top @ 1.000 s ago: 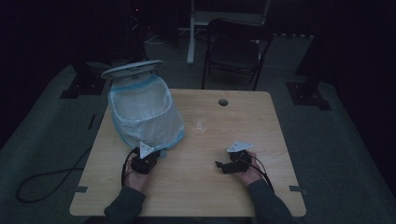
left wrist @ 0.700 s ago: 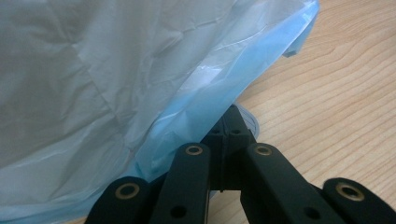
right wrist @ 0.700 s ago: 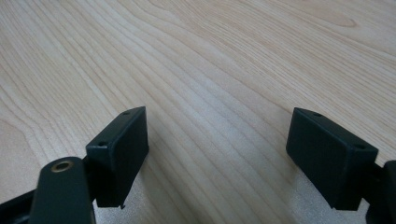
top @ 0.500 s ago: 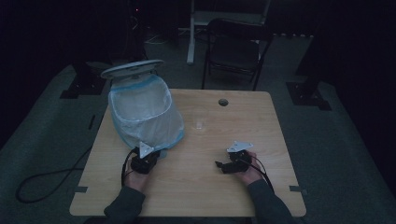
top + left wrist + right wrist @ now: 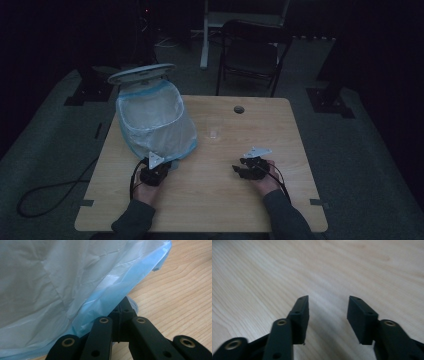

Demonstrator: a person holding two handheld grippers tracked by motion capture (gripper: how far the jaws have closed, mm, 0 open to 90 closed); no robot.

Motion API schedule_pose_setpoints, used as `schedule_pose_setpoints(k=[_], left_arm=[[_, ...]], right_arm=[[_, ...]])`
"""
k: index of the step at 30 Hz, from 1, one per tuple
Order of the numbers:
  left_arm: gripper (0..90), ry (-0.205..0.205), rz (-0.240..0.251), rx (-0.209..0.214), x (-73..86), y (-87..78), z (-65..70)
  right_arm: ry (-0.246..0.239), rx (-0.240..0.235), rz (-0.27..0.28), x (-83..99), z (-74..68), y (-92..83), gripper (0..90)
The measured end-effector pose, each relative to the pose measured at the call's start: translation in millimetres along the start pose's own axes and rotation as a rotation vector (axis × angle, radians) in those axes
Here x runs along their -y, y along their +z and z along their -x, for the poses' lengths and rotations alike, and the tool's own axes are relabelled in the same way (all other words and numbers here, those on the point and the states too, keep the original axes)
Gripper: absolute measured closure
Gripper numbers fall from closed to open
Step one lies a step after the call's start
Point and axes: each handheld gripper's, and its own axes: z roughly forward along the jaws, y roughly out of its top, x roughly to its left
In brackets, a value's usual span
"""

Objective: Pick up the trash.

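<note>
Dim room w/ a folding chair (image 5: 248,52) behind; wooden tabletop (image 5: 210,200) carries a bin lined w/ a blue-white bag (image 5: 155,122), tipped on its side at the left, mouth toward the person. Left gripper (image 5: 159,167) sits at the bag's near hem, fingers (image 5: 123,311) pinched together on the plastic edge. Right gripper (image 5: 240,170) rests well apart to the right; its fingers (image 5: 300,315) have just been closing, now half open, nothing between them. Bag lies left of it, so left hand is nearer. A clear glass (image 5: 215,127) stands mid-table.

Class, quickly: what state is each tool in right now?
Left tool: shut, pinching the blue edge of the bin liner.
Right tool: open, nothing between its jaws, which have just been closing.
</note>
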Motion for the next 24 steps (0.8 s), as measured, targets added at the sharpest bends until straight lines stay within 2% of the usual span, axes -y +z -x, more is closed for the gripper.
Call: schedule_pose_setpoints(k=[4,5,10,12,13,17,24], left_arm=[[90.0,-0.003,0.000,0.000,0.0,0.0,-0.1],[90.0,-0.003,0.000,0.000,0.0,0.0,-0.1],[90.0,-0.001,-0.002,-0.001,-0.1,-0.2,-0.1],[90.0,-0.002,0.000,0.000,0.0,-0.1,-0.3],[90.0,-0.002,0.000,0.000,0.0,-0.1,-0.3],[90.0,-0.004,0.000,0.001,0.1,-0.1,-0.3],[90.0,-0.004,0.000,0.001,0.1,0.0,-0.3]], right_arm=[[0.030,-0.008,0.033,-15.5,0.9,-5.0,58.7],[0.030,-0.008,0.033,-15.5,0.9,-5.0,58.7],[0.004,-0.003,0.072,-49.8,-2.1,-10.4,61.8],[0.002,-0.002,0.079,-54.0,-1.6,-10.6,61.9],[0.004,0.005,0.089,-62.9,0.5,-9.8,61.9],[0.033,0.020,0.101,-78.1,9.9,-1.4,62.1],[0.050,0.049,0.108,-95.5,19.7,11.6,62.3]])
